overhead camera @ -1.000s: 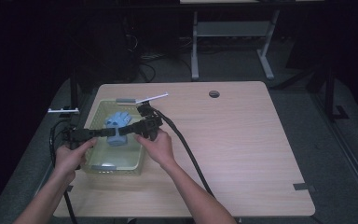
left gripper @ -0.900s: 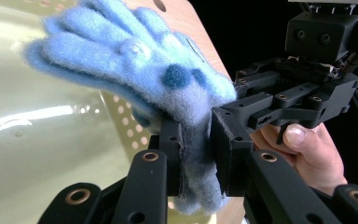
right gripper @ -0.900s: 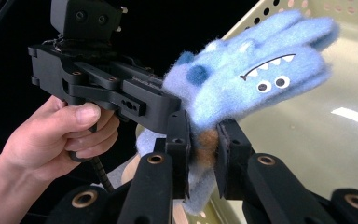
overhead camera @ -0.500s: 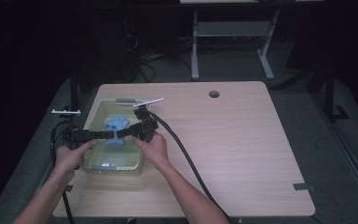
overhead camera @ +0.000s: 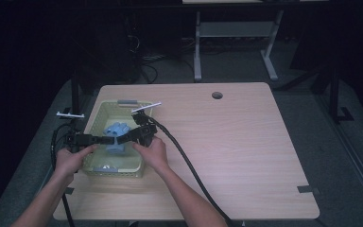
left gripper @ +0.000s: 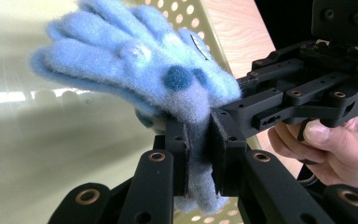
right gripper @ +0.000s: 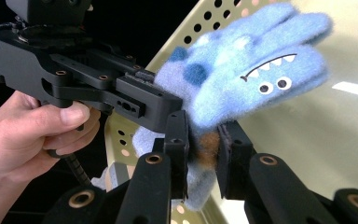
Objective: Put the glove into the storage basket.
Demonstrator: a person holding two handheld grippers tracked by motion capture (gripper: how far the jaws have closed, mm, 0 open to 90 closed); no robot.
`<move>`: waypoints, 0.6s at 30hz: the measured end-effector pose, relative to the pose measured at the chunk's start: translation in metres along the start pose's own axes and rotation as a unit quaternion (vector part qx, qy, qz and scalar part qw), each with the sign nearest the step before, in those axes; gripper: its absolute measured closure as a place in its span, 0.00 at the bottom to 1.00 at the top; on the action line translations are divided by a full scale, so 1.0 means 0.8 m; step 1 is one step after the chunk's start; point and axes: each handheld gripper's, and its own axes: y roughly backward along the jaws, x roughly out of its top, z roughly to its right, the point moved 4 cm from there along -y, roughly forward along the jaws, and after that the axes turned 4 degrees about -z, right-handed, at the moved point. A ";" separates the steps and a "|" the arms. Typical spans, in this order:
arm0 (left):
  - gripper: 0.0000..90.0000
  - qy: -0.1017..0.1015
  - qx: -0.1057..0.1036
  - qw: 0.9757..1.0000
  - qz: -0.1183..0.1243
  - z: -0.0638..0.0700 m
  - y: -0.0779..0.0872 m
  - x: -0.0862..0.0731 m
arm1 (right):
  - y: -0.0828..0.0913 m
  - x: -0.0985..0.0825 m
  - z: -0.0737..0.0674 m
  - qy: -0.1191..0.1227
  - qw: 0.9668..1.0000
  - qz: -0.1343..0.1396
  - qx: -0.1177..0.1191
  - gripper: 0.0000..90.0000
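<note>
We hold a fuzzy blue glove (overhead camera: 116, 140) over the perforated basket (overhead camera: 98, 116) at the bench's (overhead camera: 246, 151) nine o'clock, left hand-held gripper (left gripper: 199, 154) and right hand-held gripper (right gripper: 203, 156) both clamped on its cuff. Pulling apart, we judge, could stretch the knit or tear it from one grip.

A basket (overhead camera: 99, 111) sits on the counter (overhead camera: 246, 156), at its left side near the front edge. Over the basket hangs a glove (overhead camera: 116, 138), caught between the two tools: the left hand-held gripper (overhead camera: 108, 140) comes in from the left, the right hand-held gripper (overhead camera: 124, 137) from the right, their tips meeting at the glove's cuff. A hole (overhead camera: 217, 95) lies in the counter toward the back, well right of the basket. Behind the counter stands a frame (overhead camera: 231, 42) on the floor.
</note>
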 end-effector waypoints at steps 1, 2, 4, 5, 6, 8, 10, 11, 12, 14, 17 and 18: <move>0.87 0.000 0.002 1.000 -0.002 0.000 -0.001 0.000 | -0.001 0.000 0.001 -0.001 1.000 -0.002 0.002 0.84; 0.87 0.001 0.004 1.000 -0.001 -0.001 -0.002 -0.001 | -0.002 -0.001 0.001 0.000 1.000 -0.003 0.000 0.84; 0.87 0.002 0.002 1.000 -0.004 -0.004 -0.004 -0.003 | -0.003 -0.001 0.002 0.000 1.000 -0.007 -0.006 0.84; 0.87 0.004 0.000 1.000 -0.008 -0.006 -0.005 -0.004 | -0.003 -0.002 0.003 0.000 1.000 -0.010 -0.010 0.84; 0.87 0.005 0.001 1.000 -0.009 -0.007 -0.007 -0.005 | -0.004 -0.003 0.003 0.003 1.000 -0.012 -0.013 0.83; 0.87 0.006 0.003 1.000 -0.011 -0.010 -0.008 -0.007 | -0.007 -0.004 0.004 0.003 1.000 -0.019 -0.016 0.83; 0.87 0.008 0.007 1.000 -0.013 -0.011 -0.009 -0.008 | -0.009 -0.005 0.005 0.002 1.000 -0.023 -0.020 0.83; 0.87 0.008 0.008 1.000 -0.013 -0.012 -0.009 -0.008 | -0.010 -0.005 0.005 0.003 0.999 -0.025 -0.020 0.83; 0.87 0.010 0.009 1.000 -0.014 -0.013 -0.009 -0.008 | -0.010 -0.005 0.005 0.004 0.999 -0.028 -0.023 0.82; 0.88 0.010 0.011 1.000 -0.016 -0.014 -0.010 -0.009 | -0.012 -0.006 0.005 0.004 0.999 -0.032 -0.028 0.82; 0.87 0.010 0.017 1.000 -0.019 -0.014 -0.012 -0.009 | -0.011 -0.006 0.006 0.005 0.999 -0.036 -0.036 0.81; 0.87 0.009 0.026 0.999 -0.022 -0.014 -0.012 -0.009 | -0.010 -0.006 0.006 0.006 0.998 -0.037 -0.042 0.80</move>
